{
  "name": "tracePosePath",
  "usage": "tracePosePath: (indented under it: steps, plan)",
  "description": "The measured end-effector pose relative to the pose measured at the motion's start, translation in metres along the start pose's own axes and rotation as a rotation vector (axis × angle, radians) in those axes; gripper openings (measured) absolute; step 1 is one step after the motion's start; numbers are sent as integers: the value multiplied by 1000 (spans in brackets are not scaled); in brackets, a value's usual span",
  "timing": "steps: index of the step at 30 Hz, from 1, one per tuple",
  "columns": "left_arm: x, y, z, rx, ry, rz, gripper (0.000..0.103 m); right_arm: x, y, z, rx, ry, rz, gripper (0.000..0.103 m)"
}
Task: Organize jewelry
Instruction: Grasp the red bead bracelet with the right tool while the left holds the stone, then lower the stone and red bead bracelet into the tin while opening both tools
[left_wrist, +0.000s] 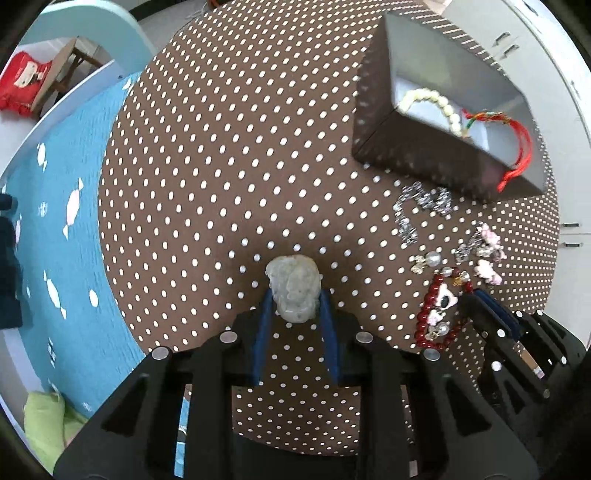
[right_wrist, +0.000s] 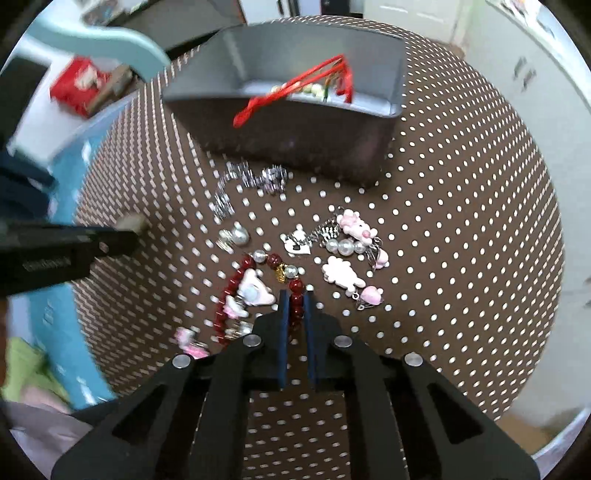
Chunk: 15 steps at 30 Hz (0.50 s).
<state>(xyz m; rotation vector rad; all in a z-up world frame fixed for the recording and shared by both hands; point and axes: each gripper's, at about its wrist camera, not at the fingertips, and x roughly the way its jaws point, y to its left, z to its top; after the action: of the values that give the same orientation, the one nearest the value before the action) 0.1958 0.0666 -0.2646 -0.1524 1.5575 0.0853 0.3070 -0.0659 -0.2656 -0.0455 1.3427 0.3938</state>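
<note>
My left gripper is shut on a pale jade pendant, held just above the brown dotted cloth. My right gripper is shut on a dark red bead bracelet, which lies on the cloth with pink charms. The grey box holds a cream bead bracelet and a red cord bracelet; in the right wrist view the box stands beyond the jewelry. A silver chain, pearl pieces and pink charms lie loose in front of the box.
The round table's edge curves at left, with a blue mat below it. A red packet sits on a stool far left. White cabinets stand behind the box. My left gripper shows as a dark blur in the right wrist view.
</note>
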Motion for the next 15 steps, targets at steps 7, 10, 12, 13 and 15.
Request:
tracePosePath:
  steps: [7,10,12,13,15]
  plan:
    - [-15,4,12,24,-31,-33,25,-38,-13,19,115,-83,99,7]
    - [-22,9,20,34,-46,-37,25,-54,-15,25,101,-122,129,7]
    - [-27,8,25,42,-54,-40,25,-59,-13,29,93,-136,112,7]
    - [-32,8,28,44,-58,-49,25,-61,-13,30,95,-138,111,7]
    - [-42,7,28,55,-79,-70,25,-69,-17,34,98,-152,108,7]
